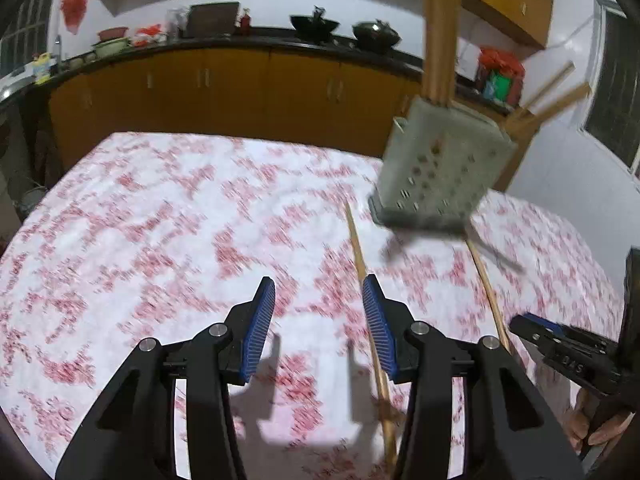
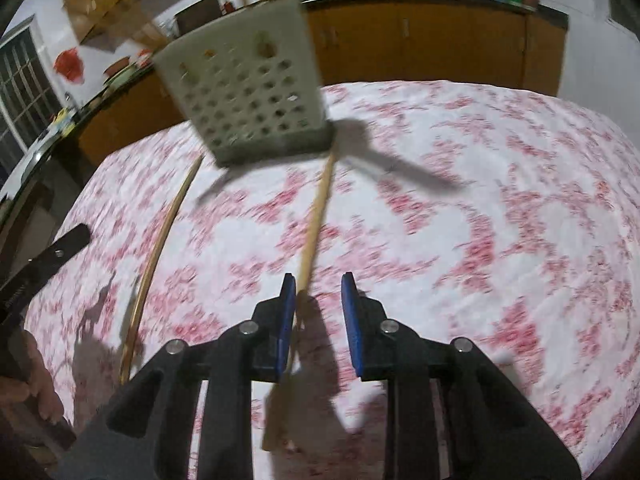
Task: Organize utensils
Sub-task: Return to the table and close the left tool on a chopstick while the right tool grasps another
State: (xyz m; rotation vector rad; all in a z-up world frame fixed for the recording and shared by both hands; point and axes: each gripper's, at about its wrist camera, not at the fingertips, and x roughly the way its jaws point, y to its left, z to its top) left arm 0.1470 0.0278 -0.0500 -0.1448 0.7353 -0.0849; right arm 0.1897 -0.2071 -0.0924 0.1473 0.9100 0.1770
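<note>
Left gripper (image 1: pixel 319 296) jaws apart, empty, over floral tablecloth (image 1: pixel 160 220). Right gripper (image 2: pixel 318 296) jaws narrow, unclamped; chopstick (image 2: pixel 316 220) beside left pad. Second chopstick (image 2: pixel 160 240) alongside. Perforated holder (image 2: pixel 256 96) beyond.

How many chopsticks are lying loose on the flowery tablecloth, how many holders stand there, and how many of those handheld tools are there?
Loose chopsticks on the cloth: 2 (one, another)
Perforated holder: 1
Handheld tools: 2 (left tool, right tool)
Total: 5

Dim indoor light, motion blur, fisheye warping
</note>
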